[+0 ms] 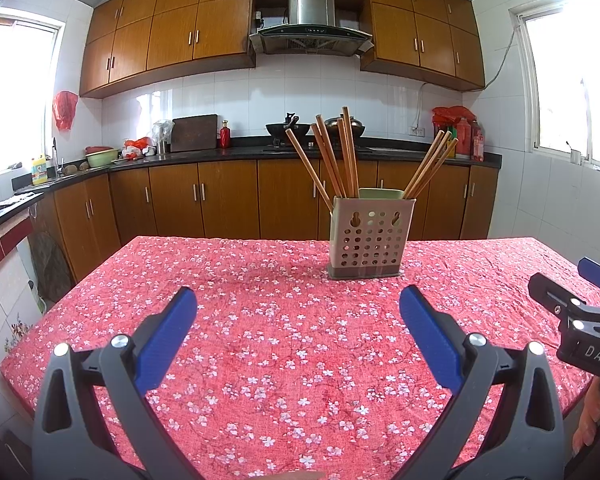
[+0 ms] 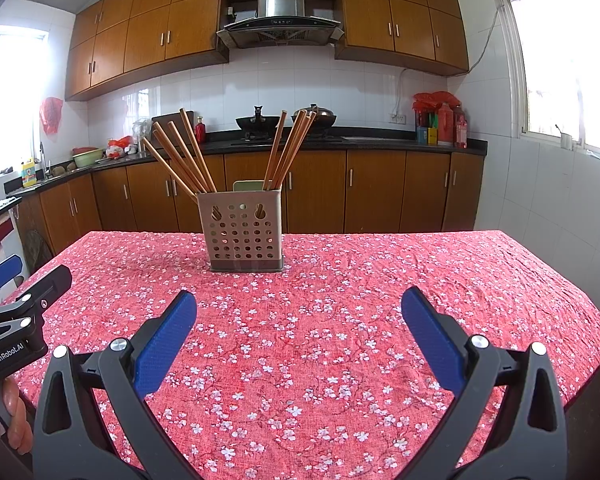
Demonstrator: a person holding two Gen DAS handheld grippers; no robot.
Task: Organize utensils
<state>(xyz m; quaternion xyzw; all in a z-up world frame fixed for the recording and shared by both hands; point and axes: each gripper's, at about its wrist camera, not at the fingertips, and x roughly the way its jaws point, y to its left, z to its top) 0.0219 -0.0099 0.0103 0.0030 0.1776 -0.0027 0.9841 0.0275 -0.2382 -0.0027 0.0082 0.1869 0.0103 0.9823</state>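
A beige perforated utensil holder (image 1: 366, 238) stands upright on the table with the red flowered cloth (image 1: 284, 352). It also shows in the right wrist view (image 2: 244, 236). Several wooden chopsticks (image 1: 332, 156) lean out of it in two bunches, left (image 2: 180, 156) and right (image 2: 290, 148). My left gripper (image 1: 298, 300) is open and empty, well short of the holder. My right gripper (image 2: 300, 302) is open and empty, also short of it. Each gripper shows at the edge of the other's view: the right gripper (image 1: 580, 312), the left gripper (image 2: 16, 304).
The cloth-covered table (image 2: 380, 340) spreads around the holder. Behind it runs a kitchen counter (image 1: 220, 152) with a wok (image 1: 284, 128), a cutting board (image 1: 194, 132), bottles (image 1: 464, 136) and brown cabinets. Windows are on both sides.
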